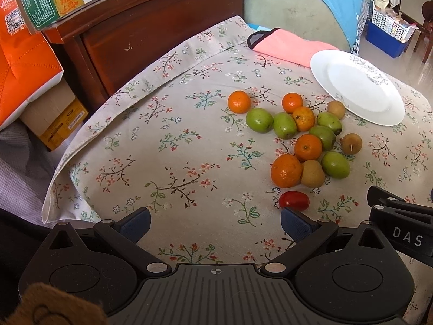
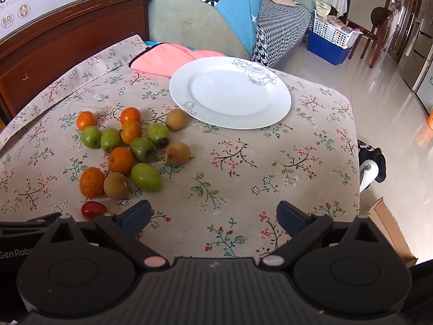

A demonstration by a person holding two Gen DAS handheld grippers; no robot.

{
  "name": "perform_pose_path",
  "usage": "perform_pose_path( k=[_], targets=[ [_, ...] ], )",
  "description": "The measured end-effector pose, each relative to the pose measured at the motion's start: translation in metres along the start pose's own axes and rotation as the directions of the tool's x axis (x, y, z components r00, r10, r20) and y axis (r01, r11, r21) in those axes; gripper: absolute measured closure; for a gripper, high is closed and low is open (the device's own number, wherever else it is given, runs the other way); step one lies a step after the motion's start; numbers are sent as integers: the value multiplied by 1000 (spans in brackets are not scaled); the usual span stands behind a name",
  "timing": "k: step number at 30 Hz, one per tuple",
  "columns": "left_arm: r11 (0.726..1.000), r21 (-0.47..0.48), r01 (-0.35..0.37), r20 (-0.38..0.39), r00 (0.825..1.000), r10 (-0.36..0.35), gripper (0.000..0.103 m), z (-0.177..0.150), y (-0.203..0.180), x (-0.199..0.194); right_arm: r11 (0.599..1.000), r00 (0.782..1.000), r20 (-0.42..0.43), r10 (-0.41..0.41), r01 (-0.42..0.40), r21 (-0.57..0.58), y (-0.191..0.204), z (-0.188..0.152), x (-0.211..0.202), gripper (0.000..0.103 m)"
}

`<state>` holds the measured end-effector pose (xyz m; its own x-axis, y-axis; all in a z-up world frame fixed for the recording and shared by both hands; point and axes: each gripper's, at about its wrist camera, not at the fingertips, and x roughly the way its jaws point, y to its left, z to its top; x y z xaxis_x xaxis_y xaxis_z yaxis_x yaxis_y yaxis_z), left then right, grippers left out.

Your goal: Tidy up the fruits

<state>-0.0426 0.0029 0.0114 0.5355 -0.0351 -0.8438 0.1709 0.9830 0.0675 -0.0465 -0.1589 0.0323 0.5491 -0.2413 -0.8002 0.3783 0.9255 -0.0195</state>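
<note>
Closest in, both grippers hang over the bench with nothing between their blue pads. The left gripper (image 1: pixel 215 223) has its jaws spread wide, and under them is only the flowered cloth (image 1: pixel 167 146). The right gripper (image 2: pixel 213 212) has its jaws spread wide too, over a bare part of the cloth. The two grippers are side by side; a black part of the right one pokes into the left view at the right edge.

Just past the left gripper's right pad lies a small red fruit (image 1: pixel 294 201), maybe a little tomato, though it is hard to be sure. It lies alone, near the pile but not touching it.

Next comes the pile of fruit. A big orange (image 1: pixel 286 171) is at the front, touching a brown fruit (image 1: pixel 312 174). Behind them a smaller orange (image 1: pixel 308 147) and a green fruit (image 1: pixel 335 163) sit close together. More oranges, green fruits and brown fruits lie farther back, most of them touching. One orange (image 1: pixel 239 101) sits at the far left of the pile.

Past the pile is a white plate (image 2: pixel 278 103) with a grey flower drawing on it. No fruit is on it.

Behind the plate a pink cloth (image 2: pixel 159 59) lies at the bench's far edge.
</note>
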Motion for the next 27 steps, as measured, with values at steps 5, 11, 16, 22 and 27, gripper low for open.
perform_pose_path(
  k=[5, 11, 16, 22, 27],
  targets=[
    [999, -23, 23, 35, 999, -22, 1, 3, 4, -5, 998, 998, 16, 54, -54, 25, -7, 2, -2, 7],
    [998, -70, 8, 83, 997, -3, 2, 10, 18, -9, 993, 994, 54, 99, -102, 63, -24, 4, -7, 9],
    [996, -91, 0, 79, 997, 7, 2, 10, 28, -3, 983, 987, 74, 143, -150, 102, -38, 0, -7, 19],
    [995, -105, 1, 94, 996, 9, 2, 8, 33, -1, 969, 976, 87, 201, -211, 129, -42, -3, -3, 32],
    [999, -50, 19, 90, 996, -14, 3, 2, 23, 3, 956, 965, 90, 246, -257, 139, -42, -4, 2, 45]
  ],
)
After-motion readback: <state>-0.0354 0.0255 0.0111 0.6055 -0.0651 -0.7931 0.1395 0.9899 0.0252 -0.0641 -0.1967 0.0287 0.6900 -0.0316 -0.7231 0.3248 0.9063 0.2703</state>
